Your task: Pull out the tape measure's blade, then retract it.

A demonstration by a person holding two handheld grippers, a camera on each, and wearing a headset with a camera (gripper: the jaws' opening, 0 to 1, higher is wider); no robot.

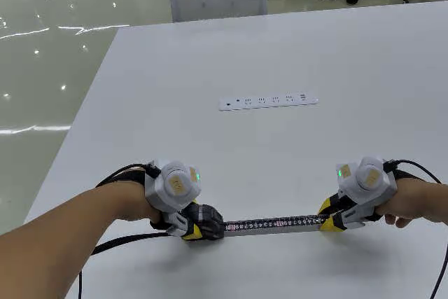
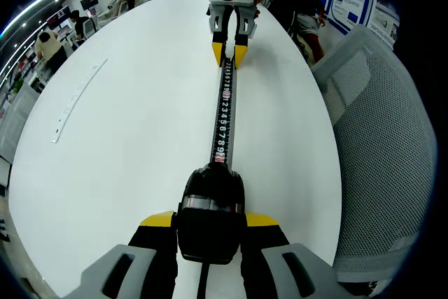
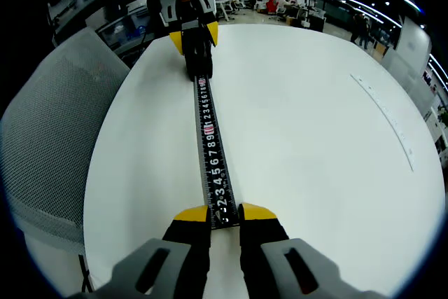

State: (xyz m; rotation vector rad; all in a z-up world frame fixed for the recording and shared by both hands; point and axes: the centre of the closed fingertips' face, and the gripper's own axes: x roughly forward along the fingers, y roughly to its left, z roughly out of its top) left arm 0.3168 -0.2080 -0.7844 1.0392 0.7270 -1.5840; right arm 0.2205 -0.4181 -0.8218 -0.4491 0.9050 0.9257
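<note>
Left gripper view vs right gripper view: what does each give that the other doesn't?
Left gripper view: the black case close up, clamped in the left gripper, with the right gripper far off. Right gripper view: the blade's tip pinched between that gripper's jaws, low numbers readable beside it. Both: the blade stretched along the white table, the power strip, a mesh chair.

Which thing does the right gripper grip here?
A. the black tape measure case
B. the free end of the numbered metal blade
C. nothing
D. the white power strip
B: the right gripper pinches the end of the numbered metal blade; the left gripper holds the black tape measure case.
</note>
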